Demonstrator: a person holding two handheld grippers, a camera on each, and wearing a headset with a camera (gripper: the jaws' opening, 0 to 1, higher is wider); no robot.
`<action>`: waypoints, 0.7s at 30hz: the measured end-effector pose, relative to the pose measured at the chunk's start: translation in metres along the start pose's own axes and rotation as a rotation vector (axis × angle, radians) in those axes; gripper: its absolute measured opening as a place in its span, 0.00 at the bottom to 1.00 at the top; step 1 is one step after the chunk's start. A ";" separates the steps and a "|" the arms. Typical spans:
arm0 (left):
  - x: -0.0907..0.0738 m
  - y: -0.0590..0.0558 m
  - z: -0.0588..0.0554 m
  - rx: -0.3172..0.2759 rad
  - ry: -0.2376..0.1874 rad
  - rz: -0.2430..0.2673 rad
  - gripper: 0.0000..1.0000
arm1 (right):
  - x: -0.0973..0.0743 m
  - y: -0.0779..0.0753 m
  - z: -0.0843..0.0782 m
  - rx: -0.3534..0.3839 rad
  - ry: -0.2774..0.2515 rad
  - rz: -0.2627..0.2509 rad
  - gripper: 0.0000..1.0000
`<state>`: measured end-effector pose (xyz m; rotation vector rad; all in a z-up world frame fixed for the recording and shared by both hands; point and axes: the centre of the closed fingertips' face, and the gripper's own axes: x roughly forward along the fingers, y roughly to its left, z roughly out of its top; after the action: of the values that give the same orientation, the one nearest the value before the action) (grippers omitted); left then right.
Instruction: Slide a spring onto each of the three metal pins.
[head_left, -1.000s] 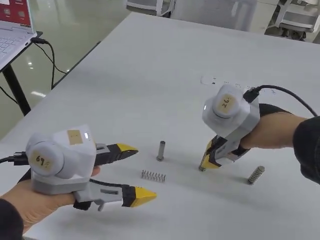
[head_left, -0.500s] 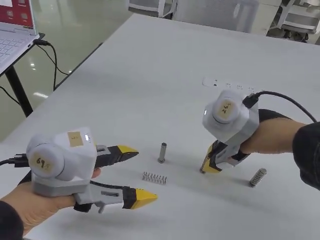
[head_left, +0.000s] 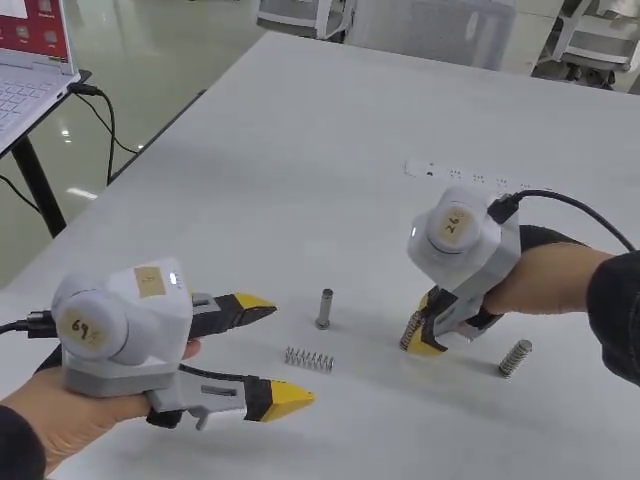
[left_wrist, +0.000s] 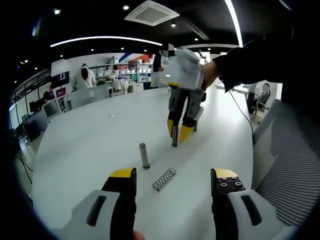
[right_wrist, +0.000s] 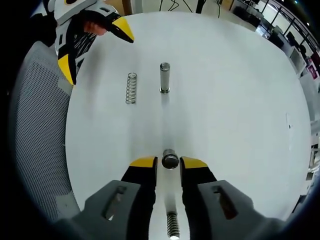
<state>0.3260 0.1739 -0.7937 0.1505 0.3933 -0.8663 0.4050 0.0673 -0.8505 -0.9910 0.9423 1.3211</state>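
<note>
Left hand-held gripper (head_left: 272, 349): lower left of the head view, jaws wide apart with nothing between them, tips aimed toward the loose spring.
Right hand-held gripper (right_wrist: 169, 165): right of centre in the head view, angled down at the counter. Its jaws are closed onto the held pin (head_left: 409, 330), whose round top sits between the yellow tips. Coils show on it in the left gripper view, so it seems to carry a spring already.
Loose spring (head_left: 308, 357): lying flat, bottom centre of the head view, near the bare pin but apart from it.
Bare pin (head_left: 325, 308): upright at centre, no spring on it.
Third pin (head_left: 515, 355): on its side at far right, below the person's right wrist. It looks coiled, though it is too small to be sure.
Spring handling: probably light and soft, apt to roll, flick away or squash. Best pinched gently near one end, leaving the bore open.
Pin handling: stiff, smooth and narrow-footed, likely to topple if nudged sideways.
Counter (head_left: 330, 180): pale, smooth and flat, with little to stop a rolling part.
Room: open office with a glossy floor, a laptop (head_left: 30, 60) at upper left, and a power strip (head_left: 470, 178) on the counter at upper right.
</note>
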 end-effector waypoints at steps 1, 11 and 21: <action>0.000 0.000 0.000 -0.001 0.000 -0.001 0.58 | 0.000 0.000 0.000 0.001 -0.001 0.000 0.20; 0.001 -0.001 0.000 0.003 0.002 -0.005 0.58 | -0.002 0.002 -0.006 0.014 0.002 0.000 0.23; -0.002 0.001 0.001 0.004 -0.003 0.002 0.58 | -0.007 0.001 0.008 -0.001 -0.016 -0.009 0.25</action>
<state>0.3258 0.1754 -0.7924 0.1535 0.3885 -0.8648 0.4036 0.0726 -0.8417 -0.9838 0.9240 1.3200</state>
